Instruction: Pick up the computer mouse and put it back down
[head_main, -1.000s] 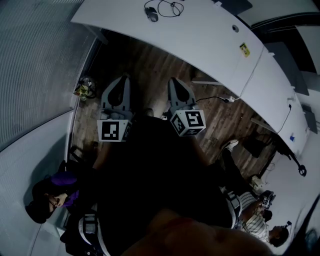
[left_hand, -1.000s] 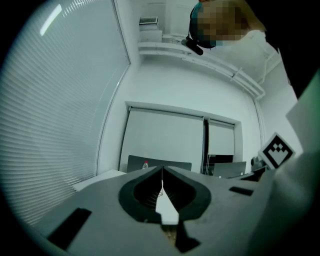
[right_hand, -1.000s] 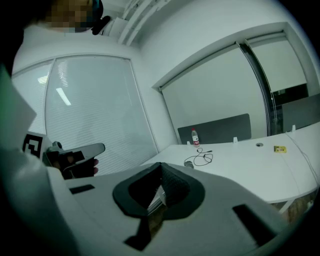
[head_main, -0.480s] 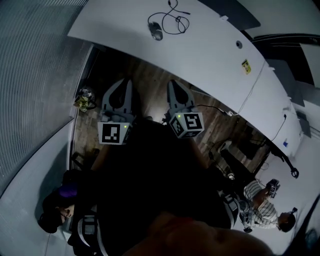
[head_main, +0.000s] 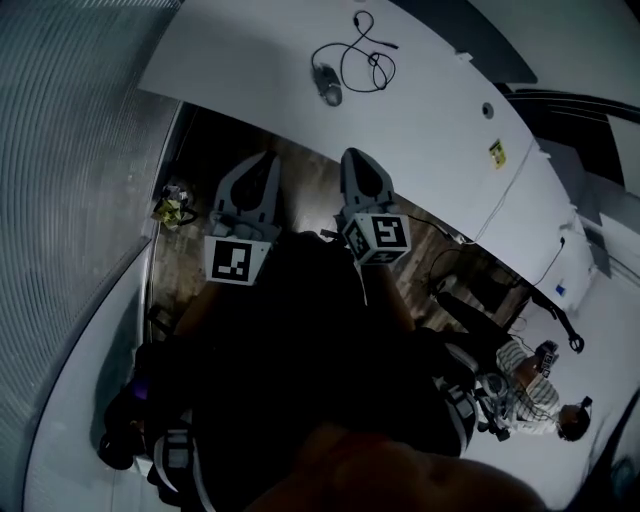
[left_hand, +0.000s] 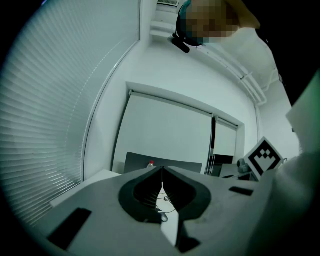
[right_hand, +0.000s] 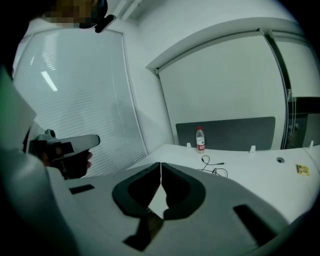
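We are holding the left gripper (head_main: 262, 160) and the right gripper (head_main: 352, 154) side by side, both with jaws pressed together on nothing. In the head view the 2 grippers are hanging over the wooden floor (head_main: 205, 140), short of the near edge of the white desk (head_main: 230, 60), each showing its marker cube (head_main: 238, 260) toward us. The computer mouse (head_main: 328, 88) is lying on the desk ahead of the grippers, well apart from both, with its cable (head_main: 366, 62) looping just beyond it. In the left gripper view the left gripper (left_hand: 162, 169) is showing its 2 tips meeting in a thin line. Through the gap below them we are seeing the mouse (left_hand: 163, 217) on the desk and its cable (left_hand: 166, 199) behind it, while the red cap of a bottle (left_hand: 151, 163) is peeking above the jaws. In the right gripper view the right gripper (right_hand: 160, 164) is likewise closed and empty. Beyond it the bottle (right_hand: 200, 139) is standing upright before a grey divider panel (right_hand: 230, 131), and the cable (right_hand: 215, 168) is lying on the desk; the mouse itself is not showing here.
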